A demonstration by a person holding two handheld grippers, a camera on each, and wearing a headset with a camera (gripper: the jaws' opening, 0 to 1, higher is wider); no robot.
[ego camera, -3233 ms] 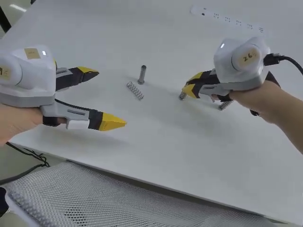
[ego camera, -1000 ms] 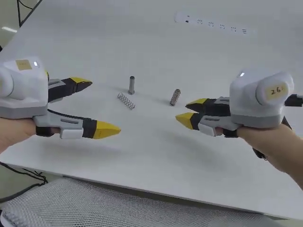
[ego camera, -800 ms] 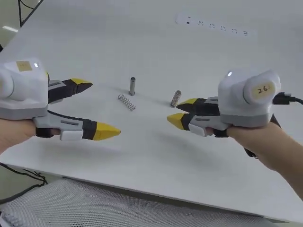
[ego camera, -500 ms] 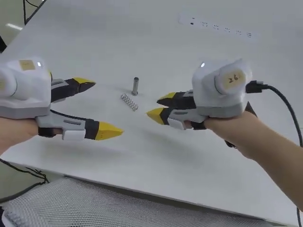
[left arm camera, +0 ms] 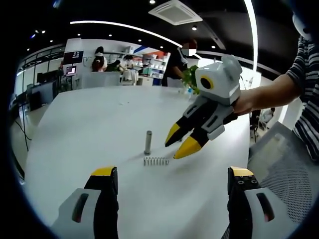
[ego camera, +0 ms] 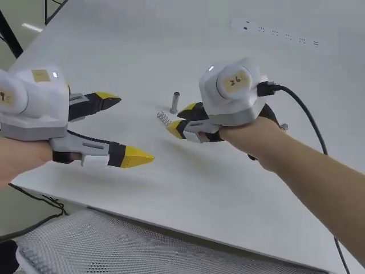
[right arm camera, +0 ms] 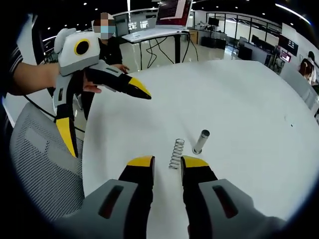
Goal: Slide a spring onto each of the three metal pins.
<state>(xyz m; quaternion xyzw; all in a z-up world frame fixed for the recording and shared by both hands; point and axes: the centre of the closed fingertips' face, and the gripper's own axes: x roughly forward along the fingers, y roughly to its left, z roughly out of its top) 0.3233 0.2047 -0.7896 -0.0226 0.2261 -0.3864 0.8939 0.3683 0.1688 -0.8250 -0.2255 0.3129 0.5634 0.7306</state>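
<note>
A spring (ego camera: 163, 117) is seen lying on its side on the white table (ego camera: 188, 188), just left of an upright metal pin (ego camera: 175, 103) and a little nearer. The two are close together but not touching, and nothing is seated on this pin.

The right gripper (ego camera: 181, 118) is held in the right hand (ego camera: 256, 137), which reaches in from the right. Its yellow-tipped jaws are drawn close to each other with a narrow gap left between them, and nothing is pinched in that gap. The tips are held low over the table, just right of the spring. In the right gripper view the spring lies just beyond the tips, roughly in line with the gap, with the pin beside it on the right and slightly farther off. A black cable (ego camera: 308, 123) is led away from the back of this gripper.

The left gripper (ego camera: 124, 128) is held in the left hand (ego camera: 17, 157) at the near left, well apart from the spring. Its jaws are spread wide and nothing is held between them. In the left gripper view the spring and the pin are seen ahead between the wide jaws, and the right gripper's tips are pointed down towards the spring from the right.

A white power strip (ego camera: 274, 33) lies at the far side of the table. A grey mesh chair (ego camera: 114, 245) is seen below the near edge.
</note>
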